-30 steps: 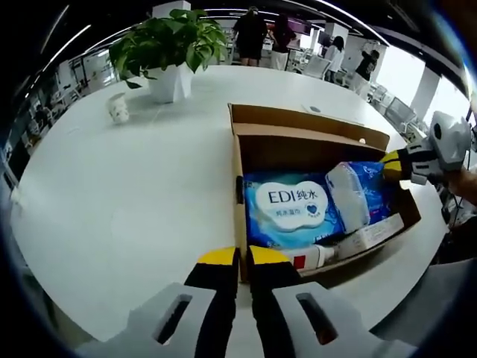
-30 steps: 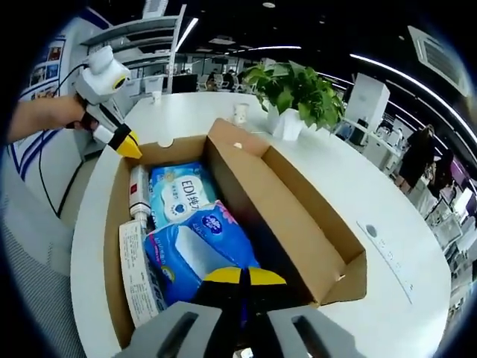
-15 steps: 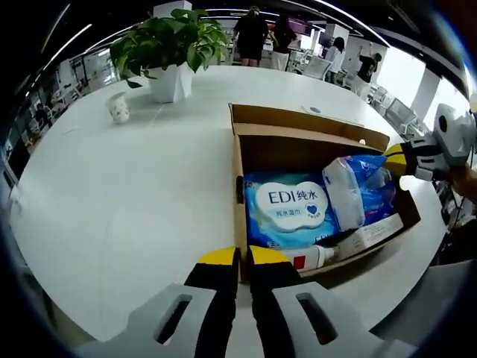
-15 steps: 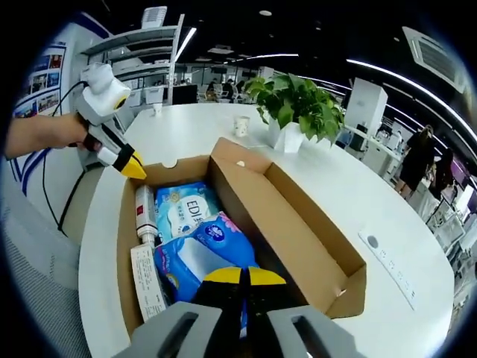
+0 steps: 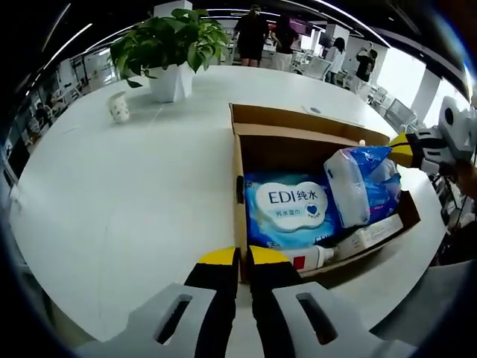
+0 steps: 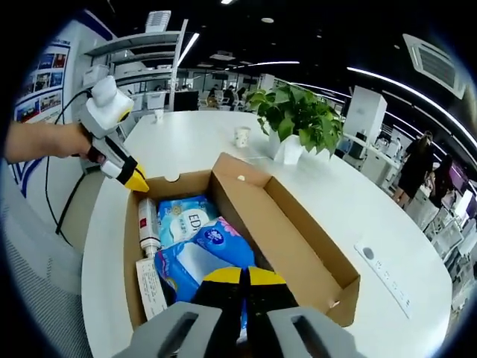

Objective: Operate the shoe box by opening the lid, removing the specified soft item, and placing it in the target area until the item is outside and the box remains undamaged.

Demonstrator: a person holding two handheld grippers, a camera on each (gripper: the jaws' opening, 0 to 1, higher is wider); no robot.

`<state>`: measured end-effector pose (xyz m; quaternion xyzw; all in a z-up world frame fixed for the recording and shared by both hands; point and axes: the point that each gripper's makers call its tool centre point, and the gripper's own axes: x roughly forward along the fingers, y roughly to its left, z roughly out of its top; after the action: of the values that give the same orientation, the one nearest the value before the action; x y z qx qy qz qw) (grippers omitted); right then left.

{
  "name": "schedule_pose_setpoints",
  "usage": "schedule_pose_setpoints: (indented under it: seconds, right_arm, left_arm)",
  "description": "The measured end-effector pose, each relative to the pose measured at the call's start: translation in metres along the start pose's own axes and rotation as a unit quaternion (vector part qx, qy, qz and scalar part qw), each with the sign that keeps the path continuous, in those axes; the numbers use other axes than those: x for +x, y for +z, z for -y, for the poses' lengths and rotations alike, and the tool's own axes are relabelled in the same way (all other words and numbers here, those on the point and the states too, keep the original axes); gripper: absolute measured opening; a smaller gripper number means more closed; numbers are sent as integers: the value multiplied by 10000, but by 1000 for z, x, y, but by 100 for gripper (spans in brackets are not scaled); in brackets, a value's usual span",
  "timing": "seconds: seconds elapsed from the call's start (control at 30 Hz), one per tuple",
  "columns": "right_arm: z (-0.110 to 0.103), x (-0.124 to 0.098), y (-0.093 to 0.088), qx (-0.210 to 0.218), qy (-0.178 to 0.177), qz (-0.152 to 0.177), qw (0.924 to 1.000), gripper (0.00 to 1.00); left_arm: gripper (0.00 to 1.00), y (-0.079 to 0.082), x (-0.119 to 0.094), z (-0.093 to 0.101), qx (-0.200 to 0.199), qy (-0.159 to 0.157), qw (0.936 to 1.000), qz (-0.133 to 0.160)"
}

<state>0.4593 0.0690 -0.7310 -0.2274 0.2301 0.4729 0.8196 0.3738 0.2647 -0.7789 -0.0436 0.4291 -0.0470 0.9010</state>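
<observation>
The open cardboard shoe box (image 5: 305,121) (image 6: 298,239) lies on a white table (image 5: 112,194). Inside are a blue EDI wipes pack (image 5: 291,205) (image 6: 186,216), a white tube with a red cap (image 5: 309,257) (image 6: 147,224) and a long white carton (image 5: 373,235) (image 6: 153,291). My right gripper (image 6: 242,276) (image 5: 399,147) is shut on a soft blue-and-white pack (image 5: 361,183) (image 6: 201,257), which is tilted up above the other items. My left gripper (image 5: 235,257) (image 6: 138,181) is shut at the box's near corner, with the wall's edge running between its jaws.
A potted plant (image 5: 168,45) (image 6: 294,112) and a paper cup (image 5: 118,108) (image 6: 242,136) stand on the table beyond the box. People stand in the office behind. The table edge runs close behind the left gripper, with a hand (image 6: 52,142) on it.
The right gripper has lifted the blue pack higher, so one end rises above the box rim. The left gripper stays at the box corner.
</observation>
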Motion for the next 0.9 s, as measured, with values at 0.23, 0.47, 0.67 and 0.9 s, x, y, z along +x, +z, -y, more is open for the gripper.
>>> schedule_pose_setpoints:
  seconds: [0.23, 0.47, 0.67, 0.9]
  right_arm:
    - [2, -6, 12, -36, -23, 124, 9999, 0]
    - [7, -13, 25, -74, -53, 259, 9996, 0]
    - [15, -22, 33, -84, -129, 335, 9993, 0]
    - [22, -34, 39, 23, -193, 447, 9988, 0]
  left_arm:
    - [2, 0, 0, 0, 0, 2, 10000, -15]
    - [2, -1, 0, 1, -32, -2, 10000, -14]
    - [2, -1, 0, 1, -45, -4, 10000, -10]
    - [2, -1, -1, 2, -78, -7, 10000, 10]
